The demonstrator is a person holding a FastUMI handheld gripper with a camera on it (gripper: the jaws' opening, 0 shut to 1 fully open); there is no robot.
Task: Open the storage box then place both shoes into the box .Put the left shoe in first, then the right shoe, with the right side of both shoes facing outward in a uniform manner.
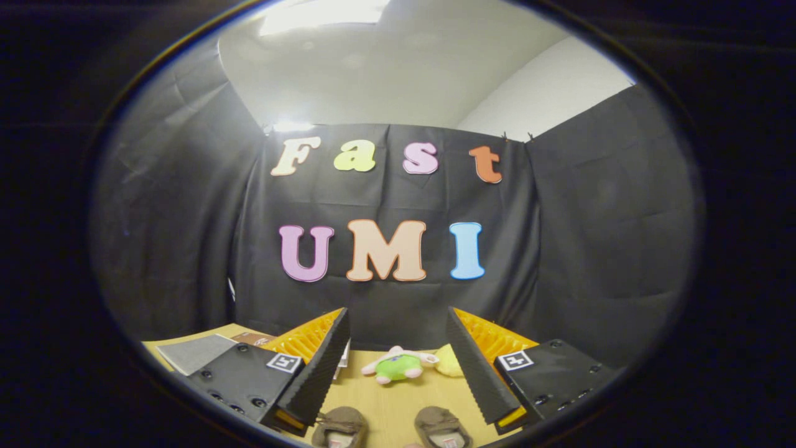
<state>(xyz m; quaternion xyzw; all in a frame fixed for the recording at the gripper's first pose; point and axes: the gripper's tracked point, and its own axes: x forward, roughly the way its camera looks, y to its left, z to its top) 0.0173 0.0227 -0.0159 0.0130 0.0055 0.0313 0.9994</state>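
Two brown shoes stand side by side on the wooden table, low between my fingers: one shoe (340, 427) by the left finger, the other shoe (443, 428) by the right finger. Only their toe and upper parts show. My gripper (398, 320) is held above the table with its fingers wide apart and nothing between them. It stands open. A flat grey panel (194, 352) lies on the table beyond the left finger; I cannot tell whether it belongs to the storage box.
A small plush toy (397, 365) in green, white and pink lies on the wooden table (385, 404) beyond the shoes, with a yellow soft thing (449, 361) beside it. A brown flat item (254, 338) lies near the grey panel. Black cloth walls close the booth.
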